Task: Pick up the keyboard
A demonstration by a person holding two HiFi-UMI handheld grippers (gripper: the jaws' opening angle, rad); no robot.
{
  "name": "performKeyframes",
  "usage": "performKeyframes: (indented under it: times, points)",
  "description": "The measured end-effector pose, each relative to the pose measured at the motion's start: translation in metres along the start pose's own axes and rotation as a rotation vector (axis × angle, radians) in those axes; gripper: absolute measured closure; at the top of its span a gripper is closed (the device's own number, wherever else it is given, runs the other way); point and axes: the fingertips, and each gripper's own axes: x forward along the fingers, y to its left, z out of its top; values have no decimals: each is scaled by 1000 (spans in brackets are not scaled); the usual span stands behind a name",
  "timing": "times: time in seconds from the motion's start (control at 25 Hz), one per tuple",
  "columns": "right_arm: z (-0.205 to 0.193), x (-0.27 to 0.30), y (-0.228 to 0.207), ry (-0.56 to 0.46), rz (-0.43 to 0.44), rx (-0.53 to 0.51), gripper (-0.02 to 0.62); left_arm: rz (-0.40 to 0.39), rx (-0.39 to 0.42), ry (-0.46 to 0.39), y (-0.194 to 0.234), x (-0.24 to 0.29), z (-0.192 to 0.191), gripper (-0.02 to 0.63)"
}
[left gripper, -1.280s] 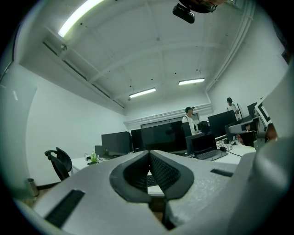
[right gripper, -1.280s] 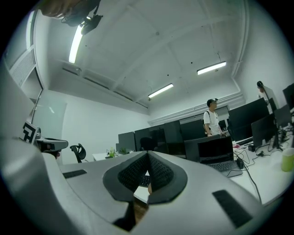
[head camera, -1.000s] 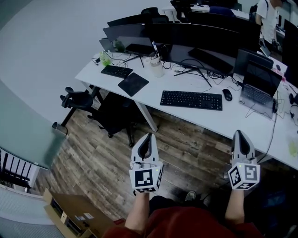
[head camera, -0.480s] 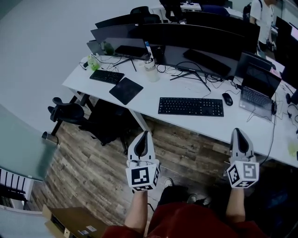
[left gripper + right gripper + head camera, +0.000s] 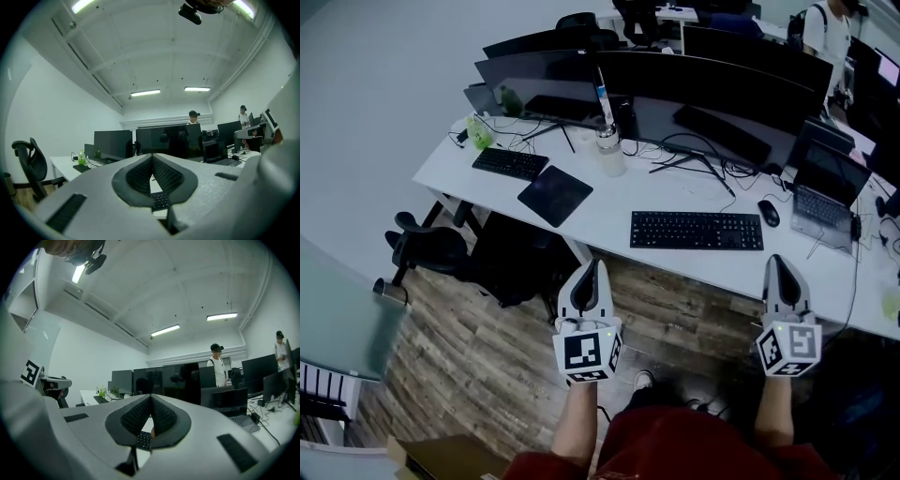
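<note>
One long white desk (image 5: 609, 208) carried dark monitors (image 5: 712, 80) and, near its front edge between a tablet (image 5: 555, 195) and a mouse (image 5: 768, 213), the flat black keyboard (image 5: 697, 230). It looked light, stiff and thin, so a hold on each short end, or under the front edge, seemed best. Both the left gripper (image 5: 594, 272) and right gripper (image 5: 777, 264) hung level, short of the desk, fingers (image 5: 138, 177) closed on nothing.

black keyboard (image 5: 697, 230) — flat, on white desk (image 5: 609, 208)
</note>
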Motion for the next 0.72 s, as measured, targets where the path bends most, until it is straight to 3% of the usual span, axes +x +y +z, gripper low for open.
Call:
performKeyframes:
  times: [0.36, 0.72]
  points:
    - [1, 36, 25, -6, -74, -7, 597, -83, -8, -8, 33, 47, -4, 600]
    - [-5, 52, 10, -5, -150, -1, 597, -147, -8, -12, 32, 90, -7, 600]
